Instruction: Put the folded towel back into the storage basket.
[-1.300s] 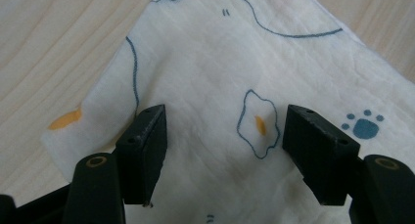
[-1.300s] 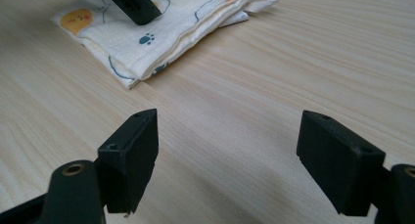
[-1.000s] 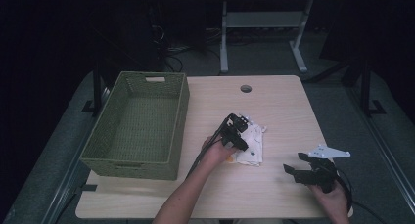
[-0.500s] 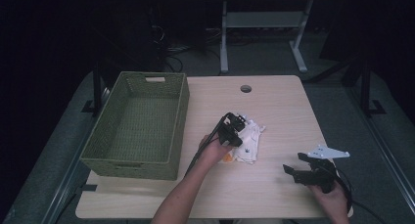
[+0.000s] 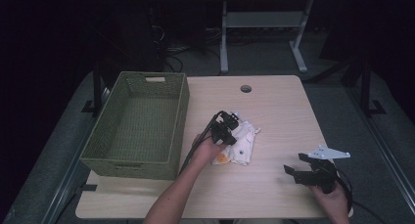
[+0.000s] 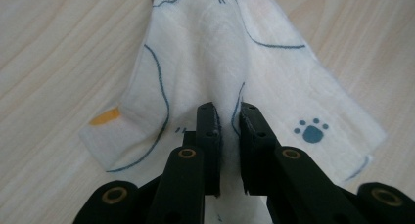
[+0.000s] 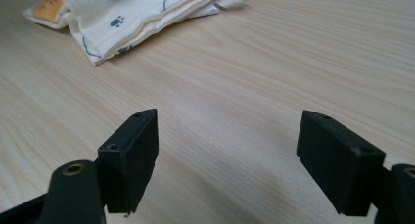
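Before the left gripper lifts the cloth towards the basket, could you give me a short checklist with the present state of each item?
1. Left gripper shut on the cloth, a fold pinched between its pads: ok.
2. Cloth fully off the table: not ok, most of it lies flat.
3. Basket empty and open-topped: ok.
4. Right gripper open, apart from the cloth: ok.
5. Whether the pinch holds every layer: cannot tell.
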Demonstrator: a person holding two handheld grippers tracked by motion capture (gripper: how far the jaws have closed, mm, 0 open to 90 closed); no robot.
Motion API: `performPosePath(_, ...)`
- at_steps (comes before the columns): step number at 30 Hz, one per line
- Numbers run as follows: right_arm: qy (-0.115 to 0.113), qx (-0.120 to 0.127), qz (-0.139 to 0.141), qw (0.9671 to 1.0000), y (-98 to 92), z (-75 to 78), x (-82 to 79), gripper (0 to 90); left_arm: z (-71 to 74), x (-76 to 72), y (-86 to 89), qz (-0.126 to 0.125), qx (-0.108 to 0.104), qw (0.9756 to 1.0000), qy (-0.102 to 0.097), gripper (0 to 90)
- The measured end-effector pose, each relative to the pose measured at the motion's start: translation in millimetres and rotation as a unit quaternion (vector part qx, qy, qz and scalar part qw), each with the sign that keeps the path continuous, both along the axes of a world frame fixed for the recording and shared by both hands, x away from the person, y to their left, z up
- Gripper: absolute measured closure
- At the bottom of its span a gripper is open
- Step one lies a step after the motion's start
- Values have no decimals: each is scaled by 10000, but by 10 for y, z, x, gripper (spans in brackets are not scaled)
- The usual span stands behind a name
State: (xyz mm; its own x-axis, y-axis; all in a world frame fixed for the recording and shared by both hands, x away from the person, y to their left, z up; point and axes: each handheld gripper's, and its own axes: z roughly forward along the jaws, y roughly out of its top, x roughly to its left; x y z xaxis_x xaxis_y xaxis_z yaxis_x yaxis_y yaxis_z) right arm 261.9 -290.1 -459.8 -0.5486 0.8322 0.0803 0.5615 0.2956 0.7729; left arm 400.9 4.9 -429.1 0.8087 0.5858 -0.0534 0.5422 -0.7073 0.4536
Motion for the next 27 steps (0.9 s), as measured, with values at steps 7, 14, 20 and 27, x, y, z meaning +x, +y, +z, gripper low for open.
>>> performPosePath(7, 4, -7, -29, 10000, 1, -2, -6, 230, 178, -71, 108, -17, -208, 9998, -46, 809)
performPosePath(14, 17, -27, -30, 10000, 4, -8, -6, 229, 323, -141, 206, -71, -358, 9993, -70, 808)
performPosePath(20, 20, -24, -18, 10000, 6, -10, -6, 229, 433, -185, 287, -117, -478, 9988, -85, 808)
performPosePath(27, 17, 16, -40, 10000, -4, -8, -8, 230, 593, -227, 383, -162, -636, 9978, -96, 808)
